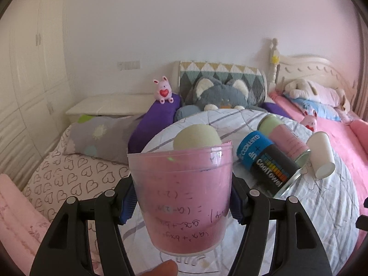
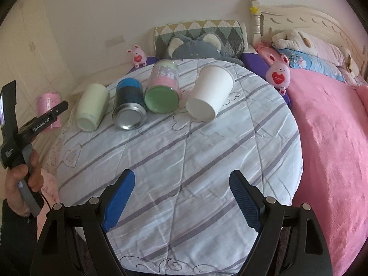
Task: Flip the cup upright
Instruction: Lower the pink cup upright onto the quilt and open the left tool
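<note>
Between the left claw point(image 1: 181, 203) pads, a clear plastic cup lined with pink paper point(image 1: 181, 197) is clamped upright, seemingly off the bed. Beyond the right claw point(image 2: 181, 197), spread wide and holding nothing, four containers lie tipped on the striped quilt point(image 2: 195, 161): a pale green cup point(image 2: 92, 108), a black-and-blue tin point(image 2: 129, 108), a pink-and-green jar point(image 2: 163, 89) and a white paper cup point(image 2: 209, 92).

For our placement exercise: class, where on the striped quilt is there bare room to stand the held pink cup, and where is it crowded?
Bare: the wide striped quilt between the open right gripper and the row of lying containers. Crowded: the far edge, where the pale green cup, tin, jar and white paper cup lie.
</note>
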